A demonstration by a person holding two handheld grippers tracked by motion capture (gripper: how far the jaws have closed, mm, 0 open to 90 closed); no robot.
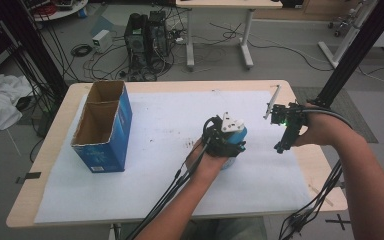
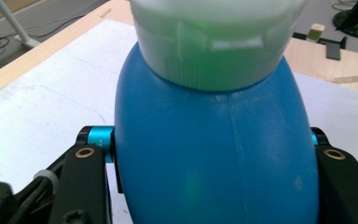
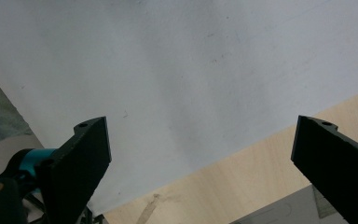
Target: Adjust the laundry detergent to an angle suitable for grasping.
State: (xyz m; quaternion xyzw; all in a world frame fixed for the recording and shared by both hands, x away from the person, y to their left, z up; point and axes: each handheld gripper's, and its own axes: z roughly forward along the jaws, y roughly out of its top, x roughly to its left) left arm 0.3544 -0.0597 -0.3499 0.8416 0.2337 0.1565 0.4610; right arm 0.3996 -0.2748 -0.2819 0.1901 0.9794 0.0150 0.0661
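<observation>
A blue plastic bottle (image 2: 214,154) with a white cap (image 2: 214,42) sits between the jaws of my left gripper (image 2: 209,140), which press on its two sides. In the high view the left gripper (image 1: 228,137) holds the blue bottle (image 1: 239,135) near the middle of the table, over the white sheet (image 1: 155,130). My right gripper (image 1: 280,145) hovers further right, tilted down, with its jaws wide apart. The right gripper (image 3: 200,154) has nothing between its jaws and looks down on the white sheet (image 3: 168,70) and the wooden table edge (image 3: 242,186).
An open blue cardboard box (image 1: 102,127) stands at the left of the table. A thin pale strip (image 1: 272,102) sticks up near the back right corner. A small wooden stick (image 1: 320,192) lies near the front right edge. Cables trail off the table's near side.
</observation>
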